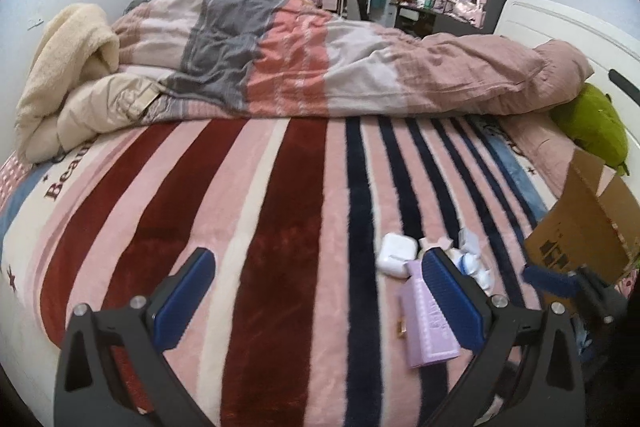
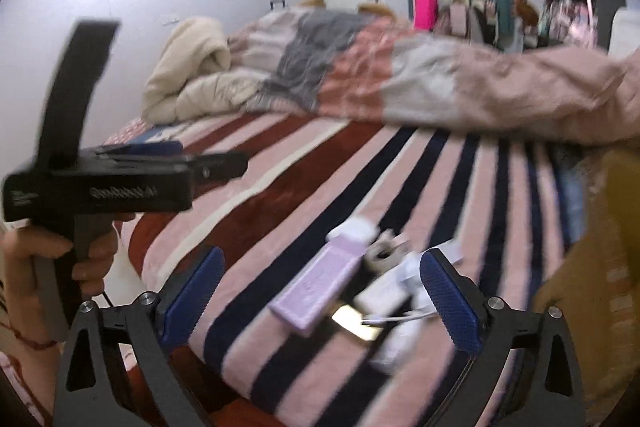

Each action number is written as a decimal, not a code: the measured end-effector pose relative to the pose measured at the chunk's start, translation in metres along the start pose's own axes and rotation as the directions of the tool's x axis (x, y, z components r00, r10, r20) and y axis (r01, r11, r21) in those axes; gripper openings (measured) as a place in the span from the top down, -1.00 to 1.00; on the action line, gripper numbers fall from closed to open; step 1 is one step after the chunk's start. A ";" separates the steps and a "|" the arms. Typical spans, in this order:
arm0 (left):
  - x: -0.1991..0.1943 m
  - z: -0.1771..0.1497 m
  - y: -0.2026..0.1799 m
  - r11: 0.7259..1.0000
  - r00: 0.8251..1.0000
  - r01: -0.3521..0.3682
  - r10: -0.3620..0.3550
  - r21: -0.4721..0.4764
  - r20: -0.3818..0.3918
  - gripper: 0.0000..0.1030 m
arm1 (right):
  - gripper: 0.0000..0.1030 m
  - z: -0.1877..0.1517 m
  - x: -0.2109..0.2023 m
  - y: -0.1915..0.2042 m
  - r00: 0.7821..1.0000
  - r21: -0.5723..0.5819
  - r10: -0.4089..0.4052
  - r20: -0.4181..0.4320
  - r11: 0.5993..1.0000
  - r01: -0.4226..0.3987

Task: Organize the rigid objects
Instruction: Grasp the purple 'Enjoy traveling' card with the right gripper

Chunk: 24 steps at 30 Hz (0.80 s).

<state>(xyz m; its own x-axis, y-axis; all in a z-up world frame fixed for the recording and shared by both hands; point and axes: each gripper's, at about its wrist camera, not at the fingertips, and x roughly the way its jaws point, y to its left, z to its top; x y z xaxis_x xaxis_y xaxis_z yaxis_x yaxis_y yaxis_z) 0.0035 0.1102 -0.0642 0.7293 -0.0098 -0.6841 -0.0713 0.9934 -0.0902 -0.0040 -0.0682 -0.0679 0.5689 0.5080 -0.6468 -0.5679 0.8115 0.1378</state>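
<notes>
So there's a bed (image 1: 280,227) with a fuzzy striped blanket (image 1: 304,195) (pink, dark red and navy stripes) and a little cluster of small stuff sitting on it near the right edge. The lilac box (image 1: 426,319) lies flat on the blanket, and just past its far end is a white earbud case (image 1: 394,253), touching or nearly touching it. Right beside those is a jumble of small white items (image 1: 472,259), too blurry to name properly. The left hand-held gripper (image 1: 316,291) hovers low over the blanket with its blue fingers spread wide and nothing between them; its right finger overlaps the lilac box in the left wrist view, though I can't tell if it actually touches. The right hand-held gripper (image 2: 322,291) is also wide open and empty, and in its view the lilac box and the white clutter sit between its fingers, further out on the blanket. A cardboard box (image 1: 580,227) stands at the right edge of the bed, near the pile. A rumpled duvet (image 1: 320,59) is heaped across the far half of the bed.
</notes>
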 end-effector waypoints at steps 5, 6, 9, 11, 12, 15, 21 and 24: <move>0.008 -0.004 0.009 1.000 1.000 -0.013 0.013 -0.009 -0.016 -0.99 | -0.82 -0.005 0.049 0.011 0.997 0.005 -0.013 -0.077 1.000 0.014; 0.008 -0.005 0.009 1.000 1.000 -0.014 0.014 -0.010 -0.018 -0.99 | -0.80 -0.006 0.057 0.011 0.995 -0.001 -0.039 -0.093 0.999 0.039; 0.009 -0.005 0.010 1.000 1.000 -0.015 0.015 -0.007 -0.018 -0.99 | -0.34 -0.008 0.069 0.005 0.984 -0.007 -0.112 -0.139 0.994 0.112; 0.009 -0.005 0.010 1.000 1.000 -0.009 0.009 -0.008 -0.017 -0.99 | 0.05 -0.012 0.068 -0.002 0.979 -0.003 -0.119 -0.163 0.993 0.120; 0.009 -0.006 0.009 1.000 1.000 -0.008 0.008 -0.008 -0.018 -0.99 | 0.25 -0.014 0.065 -0.008 0.980 0.012 -0.107 -0.170 0.994 0.111; 0.010 -0.005 0.008 1.000 1.000 -0.003 0.003 -0.007 -0.022 -0.99 | 0.29 -0.015 0.061 -0.016 0.978 0.003 -0.111 -0.178 0.994 0.114; 0.015 -0.007 0.005 0.999 0.998 0.037 -0.037 0.001 -0.043 -0.99 | 0.31 -0.013 0.061 -0.015 0.977 -0.041 -0.103 -0.186 0.994 0.097; 0.016 -0.001 0.001 0.993 0.992 0.115 -0.115 0.002 -0.046 -0.99 | 0.33 -0.007 0.049 -0.010 0.984 -0.077 -0.090 -0.156 0.994 0.079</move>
<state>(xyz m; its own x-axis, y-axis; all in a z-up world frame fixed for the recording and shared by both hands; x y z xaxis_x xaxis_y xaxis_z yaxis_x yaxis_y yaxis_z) 0.0139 0.1109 -0.0761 0.7005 -0.1293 -0.7018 0.0147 0.9859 -0.1670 0.0249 -0.0533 -0.1065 0.5179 0.3810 -0.7659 -0.5650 0.8246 0.0282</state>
